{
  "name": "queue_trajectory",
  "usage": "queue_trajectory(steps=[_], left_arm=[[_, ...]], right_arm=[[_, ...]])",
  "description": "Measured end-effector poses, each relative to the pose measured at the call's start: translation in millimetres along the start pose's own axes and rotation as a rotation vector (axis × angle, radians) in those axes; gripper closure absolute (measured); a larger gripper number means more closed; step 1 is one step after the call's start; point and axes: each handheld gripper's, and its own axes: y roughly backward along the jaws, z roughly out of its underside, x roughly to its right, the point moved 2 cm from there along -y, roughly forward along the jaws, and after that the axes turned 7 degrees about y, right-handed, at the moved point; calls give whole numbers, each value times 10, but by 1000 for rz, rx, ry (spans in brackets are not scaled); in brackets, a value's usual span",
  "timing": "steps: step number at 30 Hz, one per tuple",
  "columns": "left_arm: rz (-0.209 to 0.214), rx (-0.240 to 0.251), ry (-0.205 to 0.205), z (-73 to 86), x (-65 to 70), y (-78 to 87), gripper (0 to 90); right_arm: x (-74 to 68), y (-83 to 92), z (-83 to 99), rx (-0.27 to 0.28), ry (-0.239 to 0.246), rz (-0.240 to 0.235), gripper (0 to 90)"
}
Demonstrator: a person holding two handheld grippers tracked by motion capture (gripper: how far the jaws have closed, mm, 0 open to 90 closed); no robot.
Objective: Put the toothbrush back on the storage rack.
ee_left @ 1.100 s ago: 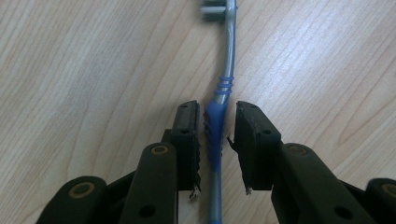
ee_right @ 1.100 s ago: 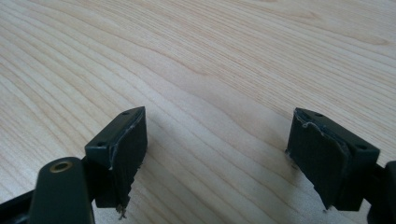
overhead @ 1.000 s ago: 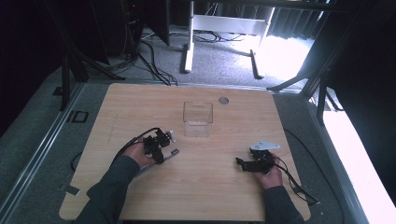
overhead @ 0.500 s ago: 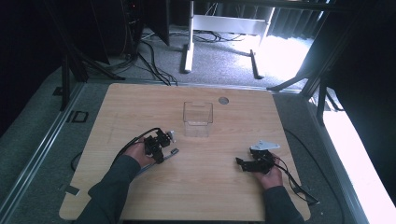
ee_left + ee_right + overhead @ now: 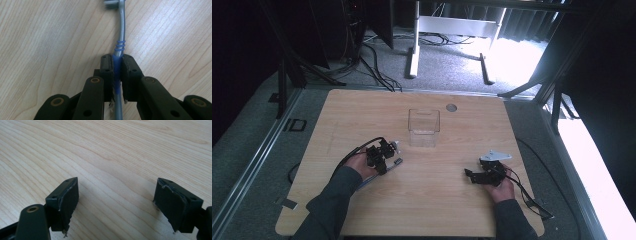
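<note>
A: Left gripper (image 5: 117,65)?
B: Jaws just closed; the 2 pads now clamp the toothbrush (image 5: 121,27) handle, flat on the table (image 5: 362,107), near the clear box (image 5: 424,127).
A: Right gripper (image 5: 117,200)?
B: Unmoved, jaws wide, nothing between.

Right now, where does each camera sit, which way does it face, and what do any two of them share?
High view: fixed above the person's side, looking forward and down on the table and clear box; both forearms, left gripper, right gripper.
Left gripper view: rides that gripper, looking along jaws just closed on the toothbrush.
Right gripper view: rides that gripper, looking between its wide-open jaws at bare wood.
Shared: high and left gripper views both show the toothbrush.
</note>
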Motion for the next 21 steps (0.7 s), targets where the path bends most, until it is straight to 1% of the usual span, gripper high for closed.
queue_trajectory(steps=[3, 6, 7, 9, 11, 12, 15, 16, 17, 18, 21], left_arm=[[0, 9, 6, 1, -8, 24, 805], [1, 24, 13, 9, -26, 97, 805], [1, 24, 13, 9, -26, 97, 805], [3, 46, 29, 14, -37, 144, 805], [1, 49, 30, 15, -41, 155, 805], [-4, 63, 37, 15, -49, 179, 805], [-13, 77, 42, 19, -55, 202, 805], [-11, 87, 46, 22, -55, 219, 805], [-11, 87, 46, 22, -55, 219, 805], [-16, 101, 55, 26, -55, 238, 805], [-18, 113, 57, 28, -60, 260, 805]], right_arm=[[0, 0, 0, 0, 0, 0, 196], [0, -1, -1, 0, 0, 0, 196], [0, -1, -1, 0, 1, 0, 196], [0, -1, -1, 0, 0, 0, 196], [0, -1, -1, 0, 0, 0, 196], [0, -1, -1, 0, 0, 0, 196], [0, -1, -1, 1, 1, 0, 196], [0, -1, -1, 1, 1, 0, 196], [0, -1, -1, 1, 1, 0, 196], [0, -1, -1, 1, 1, 0, 196], [0, -1, -1, 1, 1, 0, 196]])
